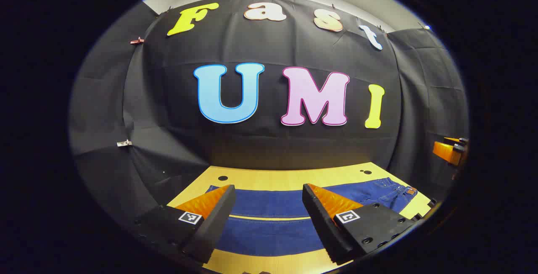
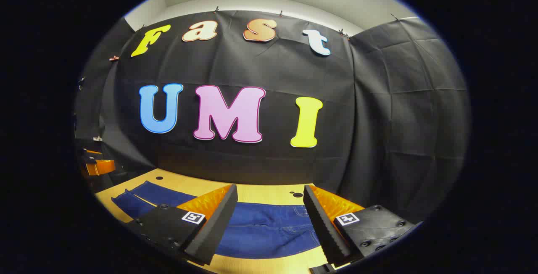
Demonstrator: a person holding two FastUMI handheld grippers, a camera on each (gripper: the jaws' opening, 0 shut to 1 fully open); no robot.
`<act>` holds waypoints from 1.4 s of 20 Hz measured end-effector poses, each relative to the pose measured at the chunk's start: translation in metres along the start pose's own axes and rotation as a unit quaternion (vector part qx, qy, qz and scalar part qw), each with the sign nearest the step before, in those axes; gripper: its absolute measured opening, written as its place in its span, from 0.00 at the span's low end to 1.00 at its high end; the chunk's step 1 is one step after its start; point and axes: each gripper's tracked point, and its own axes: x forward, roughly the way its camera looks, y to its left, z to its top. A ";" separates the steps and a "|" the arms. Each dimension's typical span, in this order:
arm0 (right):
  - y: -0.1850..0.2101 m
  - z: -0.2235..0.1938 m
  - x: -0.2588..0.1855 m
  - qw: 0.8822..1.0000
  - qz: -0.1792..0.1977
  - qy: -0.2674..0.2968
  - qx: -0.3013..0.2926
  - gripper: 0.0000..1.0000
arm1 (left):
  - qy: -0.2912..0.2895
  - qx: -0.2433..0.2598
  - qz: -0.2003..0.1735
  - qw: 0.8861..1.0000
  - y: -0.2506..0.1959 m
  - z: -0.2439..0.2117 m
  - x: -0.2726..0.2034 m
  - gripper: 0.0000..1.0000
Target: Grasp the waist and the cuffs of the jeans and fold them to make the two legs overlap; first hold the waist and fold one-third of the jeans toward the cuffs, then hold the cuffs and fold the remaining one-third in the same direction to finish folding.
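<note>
Blue jeans (image 1: 273, 217) lie flat across the wooden table (image 1: 273, 177), the two legs side by side with a thin gap between them. The waist end (image 1: 395, 196) is at the right in the left gripper view. My left gripper (image 1: 267, 209) hovers open above the legs, nothing between its fingers. The right gripper view has the waist part of the jeans (image 2: 269, 227) below my right gripper (image 2: 269, 219), which is open and holds nothing. The cuff end (image 2: 134, 200) lies at the left there. The other gripper (image 1: 449, 150) appears at the right edge of the left gripper view, and the left one (image 2: 94, 164) at the left edge of the right gripper view.
The table has small dark holes (image 1: 222, 178) near its far edge. Black cloth walls close the booth behind and on both sides. Bare wood runs along the table's near edge (image 1: 269, 263).
</note>
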 end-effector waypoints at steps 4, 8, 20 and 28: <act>0.001 -0.002 0.002 1.000 -0.003 0.004 0.000 0.96 | 0.002 -0.008 0.002 1.000 0.006 -0.002 0.001 1.00; 0.007 -0.011 0.003 1.000 0.002 0.022 -0.002 0.96 | 0.003 -0.007 0.004 1.000 0.009 -0.004 0.005 0.99; 0.004 -0.015 0.020 0.999 0.014 0.027 -0.040 0.96 | 0.041 0.062 0.067 0.995 0.080 -0.028 0.012 0.99; -0.014 -0.027 0.035 0.997 0.010 0.041 -0.058 0.96 | 0.155 0.312 0.017 0.937 0.168 -0.097 0.025 0.98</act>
